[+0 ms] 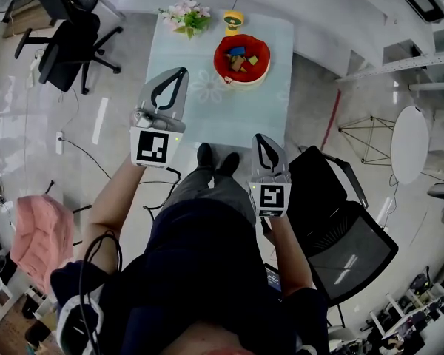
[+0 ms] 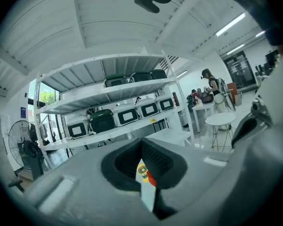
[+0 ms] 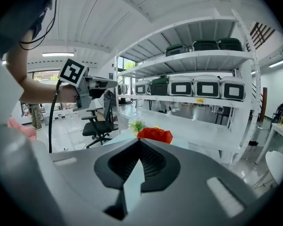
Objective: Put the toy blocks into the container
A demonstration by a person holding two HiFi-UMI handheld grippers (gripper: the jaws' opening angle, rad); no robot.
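A red container [image 1: 242, 71] stands at the far side of the pale glass table [image 1: 207, 109], with several coloured toy blocks [image 1: 240, 58] inside it. My left gripper [image 1: 183, 70] is raised over the table's left part, left of the container, its jaws shut with nothing between them. My right gripper [image 1: 260, 137] hangs at the table's near edge, also shut and empty. The right gripper view shows the container [image 3: 154, 134] just beyond the closed tips of the right gripper [image 3: 140, 141]. In the left gripper view the left gripper [image 2: 142, 140] points about level at shelves.
A bunch of flowers [image 1: 185, 15] and a small yellow object [image 1: 233, 21] sit at the table's far edge. A black office chair [image 1: 70, 39] stands at the left, another black chair [image 1: 340, 228] at the right. A white round table [image 1: 409, 143] is further right.
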